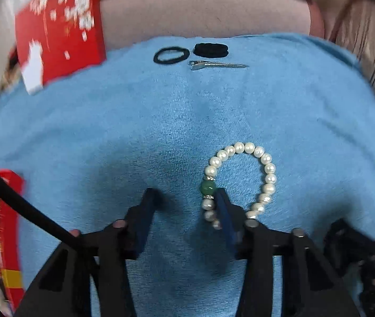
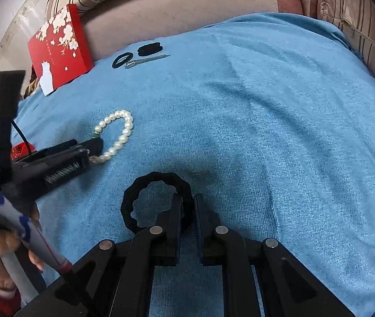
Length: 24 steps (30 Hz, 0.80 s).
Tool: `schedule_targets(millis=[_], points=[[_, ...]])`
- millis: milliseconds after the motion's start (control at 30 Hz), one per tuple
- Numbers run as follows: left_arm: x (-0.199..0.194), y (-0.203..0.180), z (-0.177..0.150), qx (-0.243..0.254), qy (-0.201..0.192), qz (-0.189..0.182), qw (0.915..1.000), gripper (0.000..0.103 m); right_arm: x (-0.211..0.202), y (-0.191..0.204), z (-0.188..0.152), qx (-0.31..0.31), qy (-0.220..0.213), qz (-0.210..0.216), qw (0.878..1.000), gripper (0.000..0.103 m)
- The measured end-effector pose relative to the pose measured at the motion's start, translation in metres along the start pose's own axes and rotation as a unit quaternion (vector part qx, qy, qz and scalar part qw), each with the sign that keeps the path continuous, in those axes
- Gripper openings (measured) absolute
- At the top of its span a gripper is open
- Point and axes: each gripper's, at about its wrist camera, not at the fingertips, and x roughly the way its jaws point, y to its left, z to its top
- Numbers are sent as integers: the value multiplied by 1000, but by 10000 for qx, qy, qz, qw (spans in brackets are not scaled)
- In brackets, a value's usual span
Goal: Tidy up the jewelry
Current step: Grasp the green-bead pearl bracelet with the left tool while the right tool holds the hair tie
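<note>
While the right gripper [image 2: 187,200] holds its jaws nearly closed on the rim of a black scalloped hair tie [image 2: 134,198] near the front edge of the blue blanket [image 2: 266,132], the left gripper [image 1: 186,194] stands with its jaws apart over the pearl bracelet [image 1: 265,169]. One finger [image 1: 224,206] sits inside the bracelet loop, just beside its green bead [image 1: 208,188]; the other rests on bare blanket outside, and the pads do not press the beads. Toward the far edge lie a thin black hair band [image 1: 171,56], a thicker black hair tie [image 1: 211,50] and a metal hair clip [image 1: 218,65], close together. At the far left corner leans a red box [image 2: 59,49] with white blossoms.
</note>
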Motion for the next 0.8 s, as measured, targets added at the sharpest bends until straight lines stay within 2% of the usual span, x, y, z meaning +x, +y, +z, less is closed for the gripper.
schedule_targets(millis=[67, 100, 167, 433, 567, 600, 733, 800], points=[[-5, 0, -3, 99, -52, 122, 9999, 21, -1, 4, -2, -141, -32, -98, 9998, 11], [-10, 5, -4, 57, -32, 19, 10000, 9, -2, 5, -2, -183, -48, -123, 9997, 11], [-23, 20, -8, -129, 61, -407, 9991, 9, -4, 6, -3, -207, -77, -84, 9997, 11], [-72, 69, -76, -575, 315, -1126, 9915, 9, -7, 9, -10, -118, 38, 198, 9997, 10], [-77, 84, -100, -648, 331, -1233, 9897, 9, -8, 12, -15, -164, 107, 192, 9996, 11], [-76, 86, -102, -680, 334, -1270, 9890, 13, -8, 13, -16, -181, 104, 166, 9996, 11], [-77, 92, -100, -758, 241, -1303, 9883, 20, -6, 15, -16, -233, 115, 113, 9996, 12], [-76, 87, -93, -600, 144, -1292, 9897, 22, -5, 15, -15, -249, 111, 106, 9996, 13]])
